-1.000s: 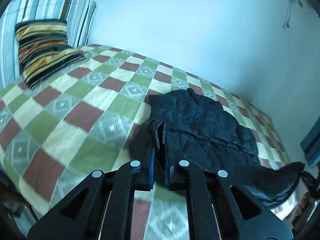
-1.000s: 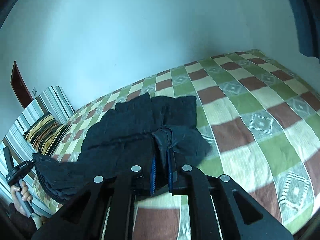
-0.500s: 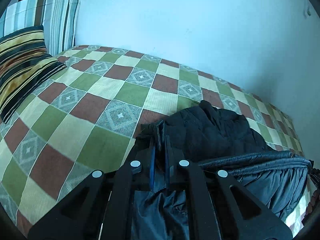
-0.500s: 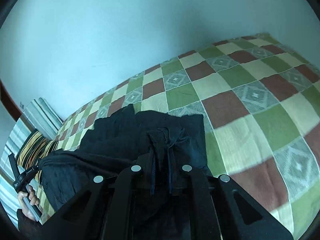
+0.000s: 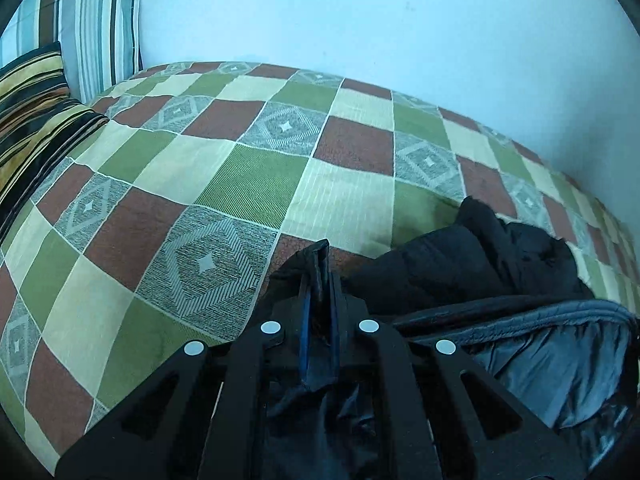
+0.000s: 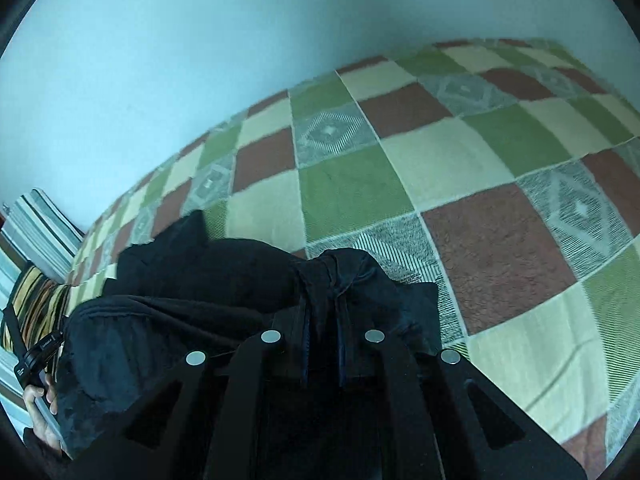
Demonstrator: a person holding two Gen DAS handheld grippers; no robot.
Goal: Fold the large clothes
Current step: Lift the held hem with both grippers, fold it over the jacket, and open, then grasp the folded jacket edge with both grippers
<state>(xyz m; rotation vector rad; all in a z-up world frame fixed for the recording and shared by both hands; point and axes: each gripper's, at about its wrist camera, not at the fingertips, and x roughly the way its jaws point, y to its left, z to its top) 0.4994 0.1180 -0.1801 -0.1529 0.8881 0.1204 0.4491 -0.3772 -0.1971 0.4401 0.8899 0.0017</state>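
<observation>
A large black padded jacket (image 5: 472,264) lies partly on the checked bedspread (image 5: 224,184) and partly lifted between my two grippers. My left gripper (image 5: 319,280) is shut on one edge of the jacket, with a fold of cloth sticking up between the fingers. Its grey lining (image 5: 560,360) shows at the lower right. My right gripper (image 6: 323,300) is shut on the other edge of the jacket (image 6: 200,272), which bunches in front of it. The held edges are raised above the bed.
A striped pillow (image 5: 92,20) and a yellow and black striped cushion (image 5: 32,104) stand at the head of the bed. A pale blue wall (image 5: 360,12) runs along the far side. The person's left hand (image 6: 38,408) shows in the right wrist view.
Both grippers have carried the held jacket edges forward across the bed toward the wall. The jacket has doubled over itself and its grey lining now shows.
</observation>
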